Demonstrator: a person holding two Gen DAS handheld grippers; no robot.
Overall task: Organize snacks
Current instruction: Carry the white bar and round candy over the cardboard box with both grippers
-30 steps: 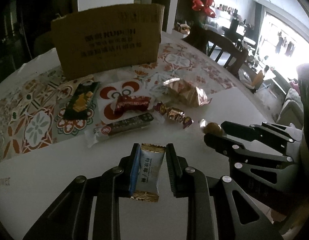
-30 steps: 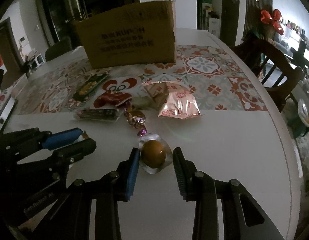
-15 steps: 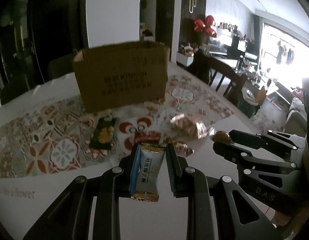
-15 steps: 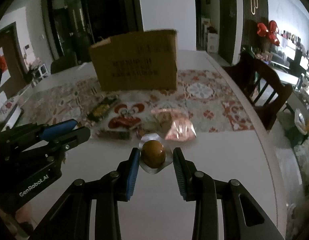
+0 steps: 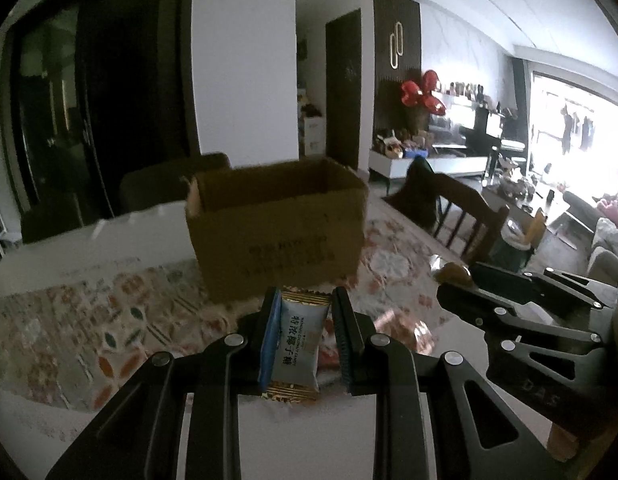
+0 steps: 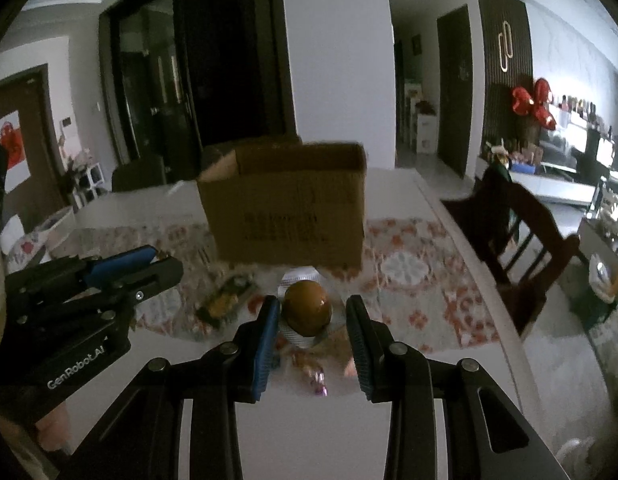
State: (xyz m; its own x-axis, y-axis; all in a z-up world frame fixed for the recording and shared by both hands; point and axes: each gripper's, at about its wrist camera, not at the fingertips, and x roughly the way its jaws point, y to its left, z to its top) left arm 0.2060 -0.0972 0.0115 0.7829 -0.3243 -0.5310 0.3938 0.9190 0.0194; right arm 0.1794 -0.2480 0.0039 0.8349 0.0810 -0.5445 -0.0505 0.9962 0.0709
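We see a small candy (image 5: pixel 296 347) in a pale blue wrapper with gold ends. It stands upright, squeezed between the two sides of the left claw (image 5: pixel 305 344), up off the table (image 5: pixel 309 432). We also see a brown egg (image 6: pixel 307 308) sealed in a clear shiny pack. The right claw (image 6: pixel 312 336) holds it by the pack's edges, also in the air. Past both sits an open brown cardboard box (image 5: pixel 277 236) with dark print on its side, standing on the patterned cloth. More snacks lie low on the table, among them a dark green pack (image 6: pixel 225 302) and a shiny pink one (image 5: pixel 405 330).
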